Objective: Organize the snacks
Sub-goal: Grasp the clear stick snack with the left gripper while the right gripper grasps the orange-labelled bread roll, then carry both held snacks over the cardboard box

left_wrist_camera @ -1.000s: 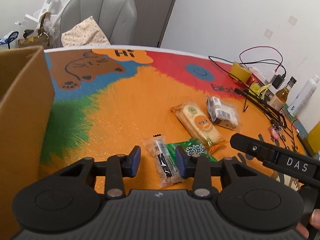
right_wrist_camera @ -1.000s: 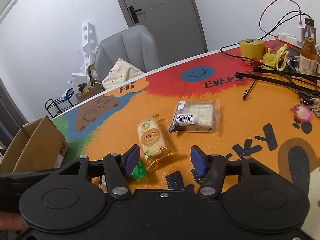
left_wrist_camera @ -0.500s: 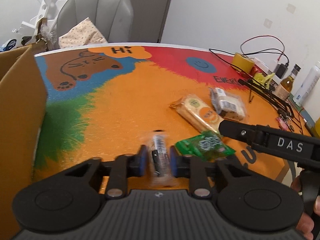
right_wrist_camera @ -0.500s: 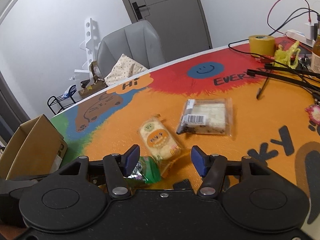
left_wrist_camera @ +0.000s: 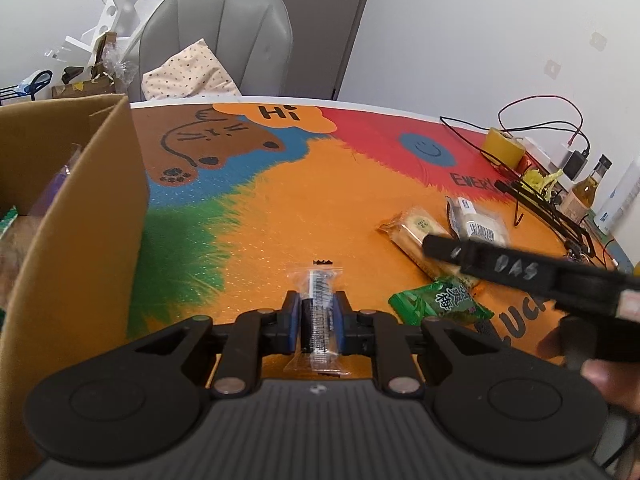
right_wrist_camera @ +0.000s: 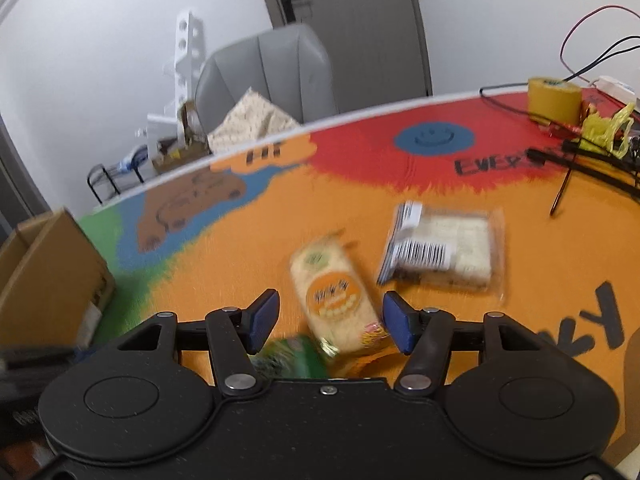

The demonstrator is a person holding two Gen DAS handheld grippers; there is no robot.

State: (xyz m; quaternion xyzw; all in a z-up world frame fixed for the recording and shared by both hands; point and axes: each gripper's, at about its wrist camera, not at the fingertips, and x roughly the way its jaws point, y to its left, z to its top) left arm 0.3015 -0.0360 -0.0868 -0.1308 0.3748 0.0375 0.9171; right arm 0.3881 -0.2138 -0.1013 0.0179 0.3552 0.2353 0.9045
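My left gripper [left_wrist_camera: 317, 316] is shut on a clear-wrapped dark snack bar [left_wrist_camera: 318, 300], held just above the colourful tabletop [left_wrist_camera: 280, 208]. To its left stands a cardboard box [left_wrist_camera: 84, 216] with some snacks inside. My right gripper [right_wrist_camera: 329, 322] is open, and the yellow cracker pack [right_wrist_camera: 334, 300] lies on the table between its fingers, untouched. A green candy packet [right_wrist_camera: 296, 358] sits under its left finger and shows again as the green packet [left_wrist_camera: 440, 300] in the left wrist view. Farther off is a clear-wrapped cake slice [right_wrist_camera: 444, 250].
A yellow tape roll [right_wrist_camera: 554, 98], cables, a black rack [left_wrist_camera: 548, 208] and bottles [left_wrist_camera: 588, 188] crowd the table's right side. A grey chair [left_wrist_camera: 220, 40] with a cushion stands behind the table. The right gripper's body [left_wrist_camera: 532, 276] crosses the left wrist view.
My left gripper has closed on the dark snack bar. My right gripper has moved forward over the yellow cracker pack, which now lies between its open fingers.
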